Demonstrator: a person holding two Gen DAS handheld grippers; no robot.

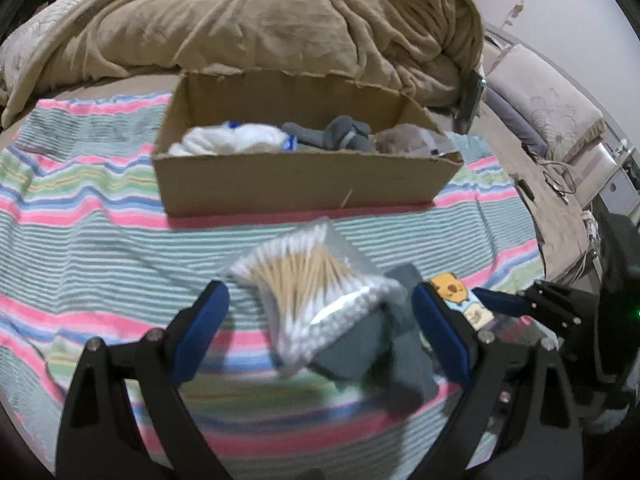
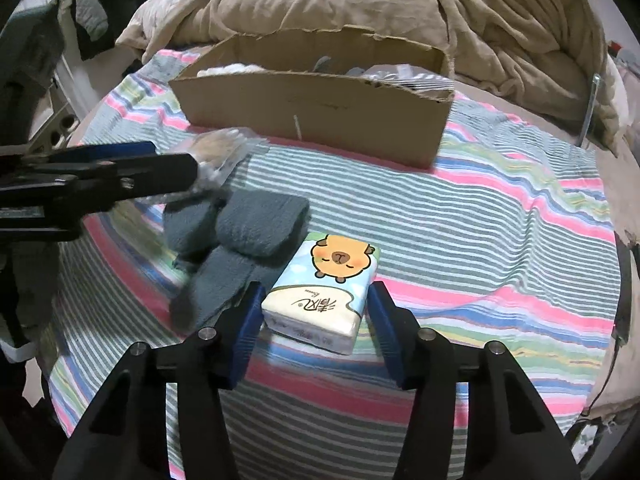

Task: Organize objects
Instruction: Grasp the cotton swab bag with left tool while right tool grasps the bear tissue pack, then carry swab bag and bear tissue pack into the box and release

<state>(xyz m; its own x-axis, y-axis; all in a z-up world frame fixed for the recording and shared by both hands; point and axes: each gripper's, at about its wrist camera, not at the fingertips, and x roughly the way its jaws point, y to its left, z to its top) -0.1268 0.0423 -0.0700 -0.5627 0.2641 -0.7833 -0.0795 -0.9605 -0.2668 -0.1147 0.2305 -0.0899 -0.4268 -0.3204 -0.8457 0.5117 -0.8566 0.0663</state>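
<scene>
Left wrist view shows the left gripper (image 1: 320, 300) with its blue pads spread wide on both sides of a clear plastic bag of cotton swabs (image 1: 310, 294); the pads do not press on it. The swabs have thin wooden sticks and white fluffy tips, and the bag looks crinkled and shiny. It lies partly on a dark grey sock (image 1: 380, 344) of soft, fuzzy knit.

Right wrist view shows the right gripper (image 2: 314, 308) around a small pack of tissues (image 2: 324, 288). This pack is a flat rectangle in glossy film, printed with a round orange cartoon animal. The left pad stands just beside its edge and the right pad seems to have a little gap, so I cannot tell if the jaws pinch it already. The sock touches the left side of the pack.

Behind these things stands a low, open cardboard box (image 1: 304, 184) with rough torn edges. Inside lie a white towel-like cloth (image 1: 224, 140) and more grey fabric (image 1: 340, 134).

Everything rests on a striped blanket (image 1: 80, 240) of pink, green, blue and white, wrinkled, spread over a bed. A crumpled tan duvet (image 1: 240, 20) is heaped behind the box, and a pale wall is at the right
</scene>
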